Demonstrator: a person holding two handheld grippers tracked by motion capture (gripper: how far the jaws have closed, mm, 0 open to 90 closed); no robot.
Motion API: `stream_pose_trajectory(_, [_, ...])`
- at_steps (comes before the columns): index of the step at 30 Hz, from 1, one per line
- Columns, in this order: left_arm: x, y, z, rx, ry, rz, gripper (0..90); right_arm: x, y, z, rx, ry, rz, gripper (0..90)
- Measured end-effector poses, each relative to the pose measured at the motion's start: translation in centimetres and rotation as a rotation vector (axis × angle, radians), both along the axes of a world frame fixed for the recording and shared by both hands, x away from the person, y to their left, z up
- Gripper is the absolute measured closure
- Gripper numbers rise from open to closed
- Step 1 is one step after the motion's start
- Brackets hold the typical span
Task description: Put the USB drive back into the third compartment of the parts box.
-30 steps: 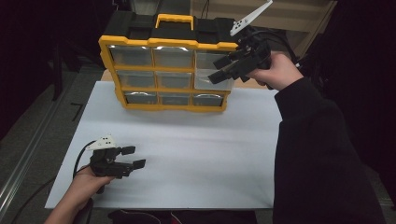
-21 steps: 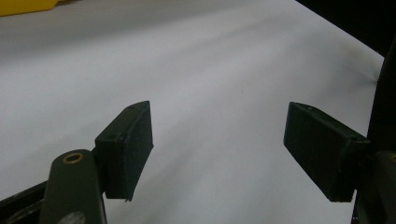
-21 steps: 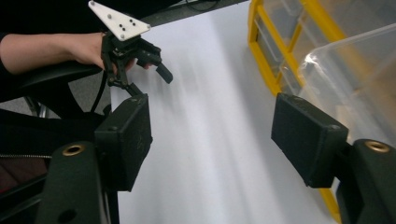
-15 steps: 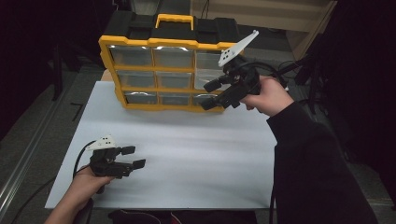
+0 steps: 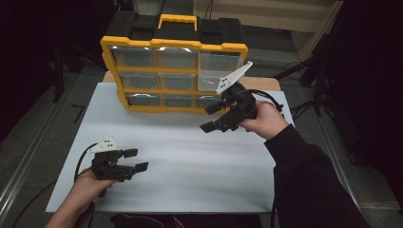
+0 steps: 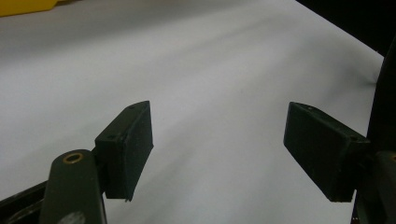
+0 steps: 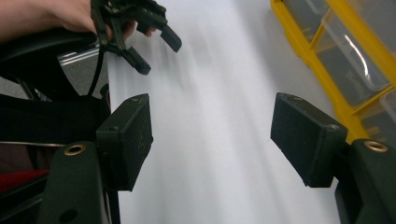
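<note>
Claws first: my left claw (image 5: 132, 160) sits low at the lower left of the high view, close over the white counter (image 5: 190, 156). Its two jaws are spread wide with nothing between them. In the left gripper view I see the same wide gap, with only the white top behind it and a bit of yellow at the upper left corner.

My right claw (image 5: 212, 118) is right of the middle of the high view, held up by my right hand (image 5: 263, 118). It has a grey plate on top. Its jaws are also spread apart and they hold nothing. It points toward the left and a little down.

A yellow box (image 5: 173, 76) with clear little drawers stands at the top middle of the high view, at the far edge of the counter. It has a yellow handle on top. My right claw is just in front of the box's lower right corner, but I cannot tell if it touches.

In the right gripper view the yellow box (image 7: 336, 60) runs down the right side. My left claw (image 7: 154, 42) and left hand (image 7: 46, 16) show far off at the upper left.
</note>
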State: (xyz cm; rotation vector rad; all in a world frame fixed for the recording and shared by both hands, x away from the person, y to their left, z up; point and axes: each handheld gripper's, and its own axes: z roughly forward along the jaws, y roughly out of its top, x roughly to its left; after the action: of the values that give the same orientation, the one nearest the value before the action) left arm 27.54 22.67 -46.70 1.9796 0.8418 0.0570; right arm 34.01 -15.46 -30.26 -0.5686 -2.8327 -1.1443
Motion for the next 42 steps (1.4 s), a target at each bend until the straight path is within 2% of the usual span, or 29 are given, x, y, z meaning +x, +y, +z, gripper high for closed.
stream_pose_trajectory(2, [0.0, 0.0, 0.0, -0.002, -0.001, -0.001, 25.2, -0.1, 0.0, -0.8, 0.005, 0.014, -0.005, 27.1])
stream_pose_trajectory(6, [0.0, 0.0, 0.0, -0.002, 0.0, -0.003, 25.2, -0.3, 0.0, -2.3, -0.017, 0.026, -0.021, 26.8])
stream_pose_trajectory(12, [0.0, 0.0, 0.0, 0.002, 0.0, -0.005, 25.2, -0.6, -0.1, -4.5, -0.023, 0.035, -0.025, 27.4])
stream_pose_trajectory(21, [0.0, 0.0, 0.0, 0.002, -0.001, -0.006, 25.2, -1.2, -0.3, -7.8, -0.031, 0.036, -0.06, 27.5])
stream_pose_trajectory(23, [0.0, 0.0, 0.0, 0.002, -0.002, -0.007, 25.2, -1.4, -0.5, -8.4, -0.038, 0.054, -0.068, 27.5])
stream_pose_trajectory(30, [0.0, 0.0, 0.0, 0.003, 0.0, -0.01, 25.2, -1.7, -1.3, -10.3, -0.033, 0.07, -0.1, 27.5])
stream_pose_trajectory(36, [-0.1, -0.2, 0.0, 0.003, -0.004, -0.014, 25.2, -2.2, -2.2, -11.8, -0.042, 0.099, -0.174, 27.5])
stream_pose_trajectory(39, [-0.1, -0.2, 0.0, 0.003, -0.003, -0.015, 25.2, -2.6, -2.8, -12.6, -0.043, 0.091, -0.221, 27.3])
stream_pose_trajectory(42, [-0.1, -0.2, 0.0, 0.001, -0.003, -0.017, 25.2, -3.0, -3.7, -13.4, -0.017, 0.089, -0.263, 27.0])
